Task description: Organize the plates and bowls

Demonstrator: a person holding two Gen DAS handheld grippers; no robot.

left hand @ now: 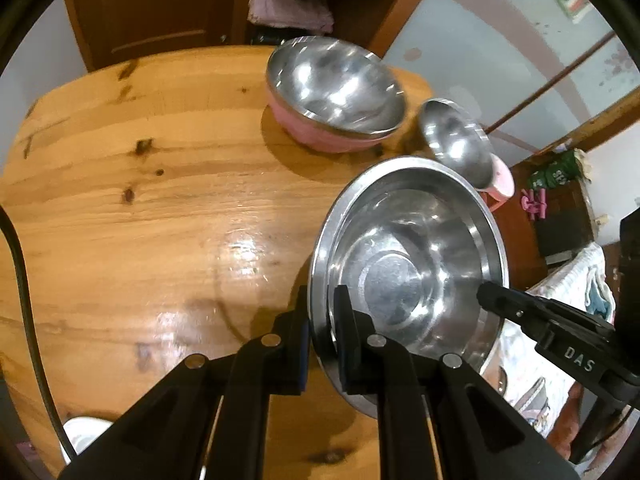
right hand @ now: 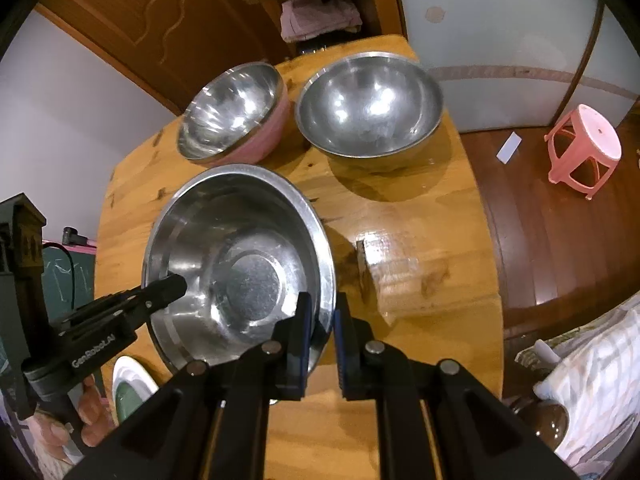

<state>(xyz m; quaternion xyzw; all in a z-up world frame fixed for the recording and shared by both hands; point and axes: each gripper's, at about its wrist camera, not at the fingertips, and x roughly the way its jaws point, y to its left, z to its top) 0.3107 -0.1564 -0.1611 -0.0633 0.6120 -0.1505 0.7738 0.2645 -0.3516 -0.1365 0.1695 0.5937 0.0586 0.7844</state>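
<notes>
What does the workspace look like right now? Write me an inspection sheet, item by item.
Surface: glossy wooden table, glare patches on it.
Job's things: wide-rimmed steel basin nearest; pink-sided steel bowl and plain steel bowl side by side at the far end; white-rimmed green dish at the near edge.
Clutter: nothing else seen on the table.
Grippers: left gripper shut on the basin's rim; right gripper shut on the opposite rim, one finger inside, one outside.
Cables: black cable at the left edge of the left wrist view.
Surroundings: brown wardrobe with folded cloth, pink stool on a wooden floor.
</notes>
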